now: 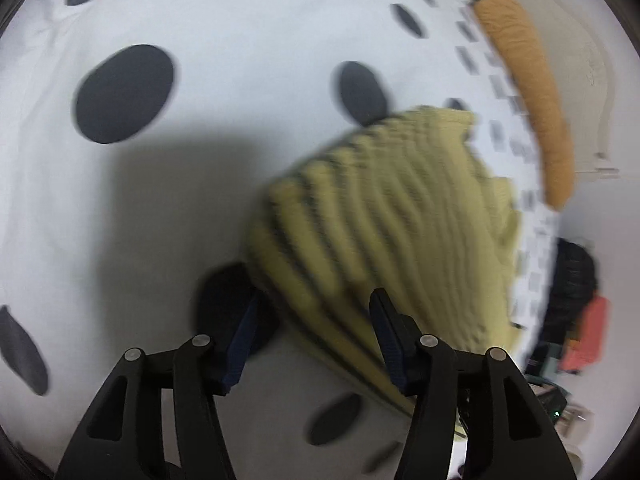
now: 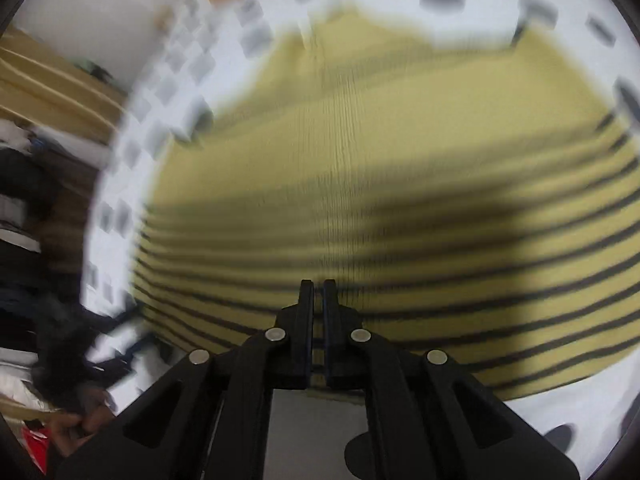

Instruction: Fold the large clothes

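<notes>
A yellow knit sweater (image 1: pixel 400 220) with thin dark stripes lies on a white bedsheet (image 1: pixel 240 60) printed with large dark dots. My left gripper (image 1: pixel 316 312) hangs open over the sweater's near striped edge. That edge runs between the two fingers, and the pads stand clear of it. In the right wrist view the same sweater (image 2: pixel 360 160) fills the middle, spread fairly flat. My right gripper (image 2: pixel 318 292) hovers above its striped part with both fingers shut together. No fold of cloth shows between them. Both views are blurred.
An orange knit piece (image 1: pixel 528 92) lies along the far right of the bed. A strip of sheet with small grey squares (image 2: pixel 140 100) borders the sweater. Dark clothing (image 1: pixel 576 276) and a red item (image 1: pixel 588 336) sit off the bed's right edge, and dark clutter (image 2: pixel 32 200) lies beyond the bed.
</notes>
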{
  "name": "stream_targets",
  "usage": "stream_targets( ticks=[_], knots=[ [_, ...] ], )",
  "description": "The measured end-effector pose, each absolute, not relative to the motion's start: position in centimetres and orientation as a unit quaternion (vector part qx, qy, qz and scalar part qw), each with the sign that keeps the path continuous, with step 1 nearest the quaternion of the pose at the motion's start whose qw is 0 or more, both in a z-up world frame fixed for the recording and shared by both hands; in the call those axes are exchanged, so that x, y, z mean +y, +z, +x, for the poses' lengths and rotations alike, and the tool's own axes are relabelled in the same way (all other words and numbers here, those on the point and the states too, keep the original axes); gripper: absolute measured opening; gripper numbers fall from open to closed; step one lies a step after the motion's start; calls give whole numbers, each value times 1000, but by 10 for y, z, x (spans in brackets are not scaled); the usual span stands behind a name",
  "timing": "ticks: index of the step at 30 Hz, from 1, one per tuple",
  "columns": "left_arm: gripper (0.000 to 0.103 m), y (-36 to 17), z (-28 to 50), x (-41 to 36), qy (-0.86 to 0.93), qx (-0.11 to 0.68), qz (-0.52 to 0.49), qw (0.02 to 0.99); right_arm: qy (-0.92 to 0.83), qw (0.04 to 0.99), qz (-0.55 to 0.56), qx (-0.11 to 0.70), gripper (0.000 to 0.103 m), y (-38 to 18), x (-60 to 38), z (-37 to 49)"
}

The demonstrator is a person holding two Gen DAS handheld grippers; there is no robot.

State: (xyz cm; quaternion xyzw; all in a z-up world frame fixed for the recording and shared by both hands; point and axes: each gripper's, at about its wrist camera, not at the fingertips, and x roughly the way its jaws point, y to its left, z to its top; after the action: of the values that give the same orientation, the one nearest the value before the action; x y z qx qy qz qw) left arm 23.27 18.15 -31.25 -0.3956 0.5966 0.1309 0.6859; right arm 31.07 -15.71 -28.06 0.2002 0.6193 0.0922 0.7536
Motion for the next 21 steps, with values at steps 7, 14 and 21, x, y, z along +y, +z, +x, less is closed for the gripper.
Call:
stream_targets(
  ticks=[7,14,21],
  knots=[
    [56,-310,201,225,153,563,-469,663,105,763,229,595,7,-251,-142,297],
    [57,-307,208,214,105,581,-468,658,133,740,175,636,6,-285,-75,315],
    [62,-313,213,172,75,594,-463,654,126,758,173,616,6,-264,-85,332]
  ],
)
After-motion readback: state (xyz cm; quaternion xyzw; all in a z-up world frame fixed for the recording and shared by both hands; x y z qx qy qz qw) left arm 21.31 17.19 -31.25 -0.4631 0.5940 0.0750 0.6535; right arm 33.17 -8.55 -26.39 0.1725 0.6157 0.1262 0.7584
